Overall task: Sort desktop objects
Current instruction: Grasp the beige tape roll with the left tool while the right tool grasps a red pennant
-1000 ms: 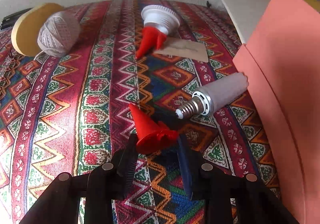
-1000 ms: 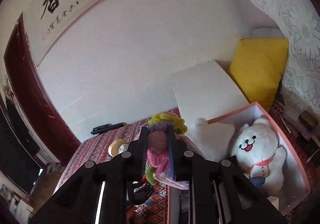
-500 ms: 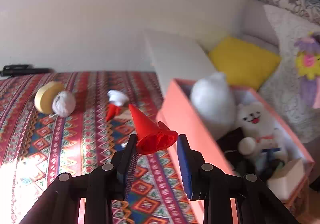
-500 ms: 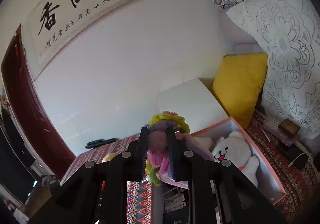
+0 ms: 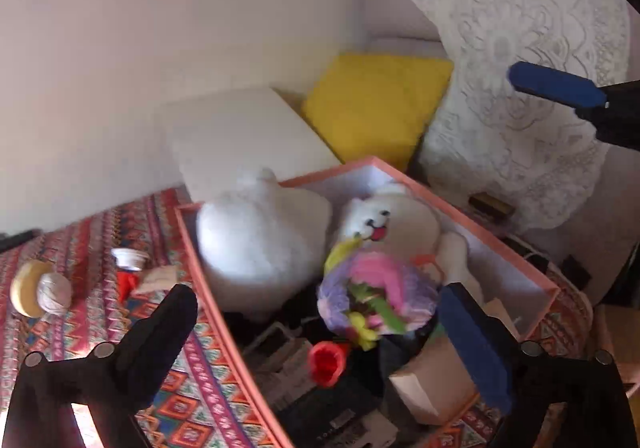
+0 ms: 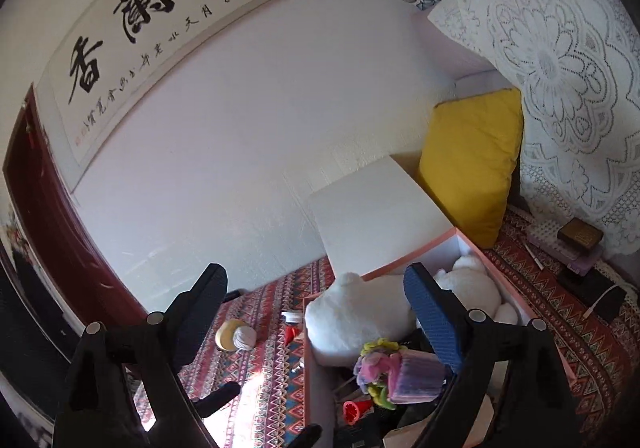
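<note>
A pink box (image 5: 480, 224) stands on the patterned cloth and holds two white plush toys. A red cone (image 5: 326, 362) lies loose inside it, beside a purple, pink and yellow flower toy (image 5: 376, 300). My left gripper (image 5: 318, 292) hangs open above the box with nothing between its fingers. In the right wrist view the right gripper (image 6: 316, 276) is also open and empty over the box (image 6: 420, 252). The flower toy (image 6: 396, 368) and red cone (image 6: 356, 410) lie below it. One blue pad (image 5: 556, 83) of the right gripper shows at the upper right of the left wrist view.
On the cloth left of the box lie a yarn ball (image 5: 54, 290), a yellow roll (image 5: 24, 288), a white cap (image 5: 128, 258) with another red cone (image 5: 126, 282), and a card (image 5: 156, 274). A white board (image 5: 248, 139) and a yellow cushion (image 5: 372, 103) stand behind the box.
Both grippers have opened. The red cone left my left gripper and the flower toy left my right one; both now lie in the pink box. The left gripper swung over the box.
</note>
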